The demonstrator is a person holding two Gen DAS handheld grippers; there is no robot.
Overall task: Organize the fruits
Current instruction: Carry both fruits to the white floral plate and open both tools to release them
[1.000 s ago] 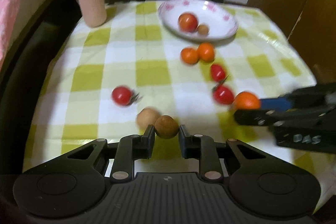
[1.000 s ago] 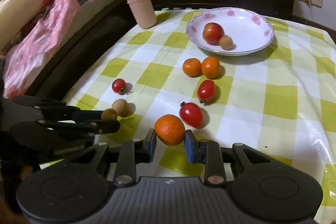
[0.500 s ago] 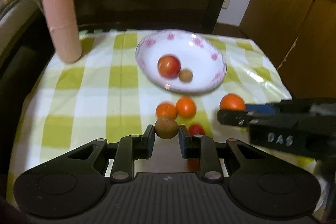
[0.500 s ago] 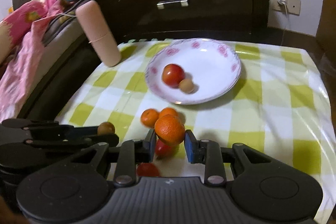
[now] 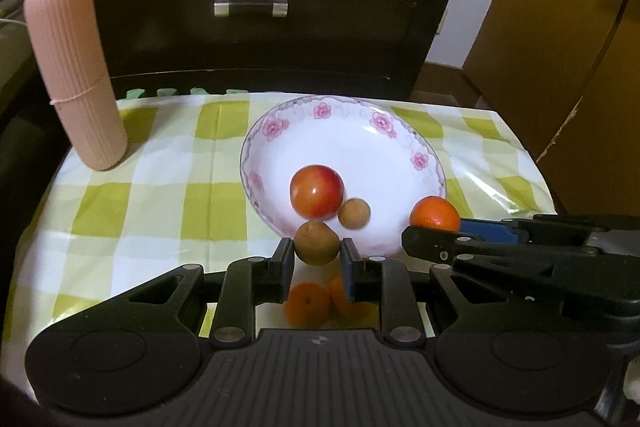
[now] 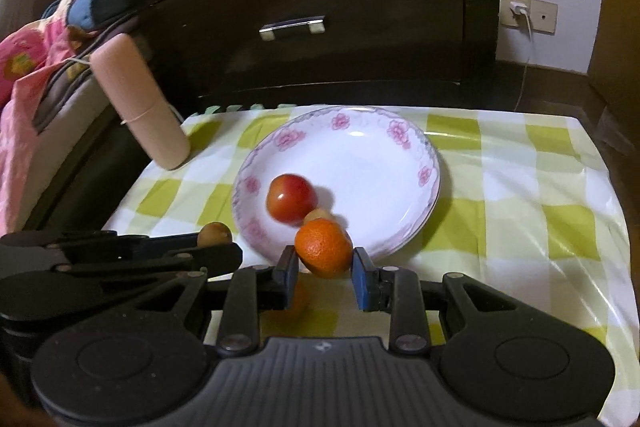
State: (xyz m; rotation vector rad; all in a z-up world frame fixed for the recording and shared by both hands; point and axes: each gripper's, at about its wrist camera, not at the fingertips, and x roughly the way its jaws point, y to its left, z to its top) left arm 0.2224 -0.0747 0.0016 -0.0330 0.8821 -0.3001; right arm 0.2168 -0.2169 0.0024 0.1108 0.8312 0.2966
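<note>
My left gripper point(image 5: 316, 257) is shut on a small brown fruit point(image 5: 316, 242) and holds it at the near rim of the white flowered plate point(image 5: 352, 147). My right gripper point(image 6: 325, 267) is shut on an orange point(image 6: 324, 247), also at the plate's near rim point(image 6: 424, 223). The plate holds a red tomato point(image 5: 317, 191) and a small brown fruit point(image 5: 354, 213). In the left wrist view the right gripper point(image 5: 416, 239) comes in from the right with the orange point(image 5: 435, 213). In the right wrist view the left gripper point(image 6: 224, 247) shows at left with its brown fruit point(image 6: 215, 233).
Two oranges point(image 5: 308, 303) lie on the checked tablecloth point(image 5: 160, 203) under the left gripper. A tall pink ribbed case point(image 5: 74, 71) stands at the table's back left. A dark drawer cabinet point(image 5: 256, 11) is behind the table. Bedding point(image 6: 24, 75) lies to the left.
Both grippers have lifted and moved forward from the near table to the plate's near rim, each still holding its fruit. The plate now fills the middle of both views.
</note>
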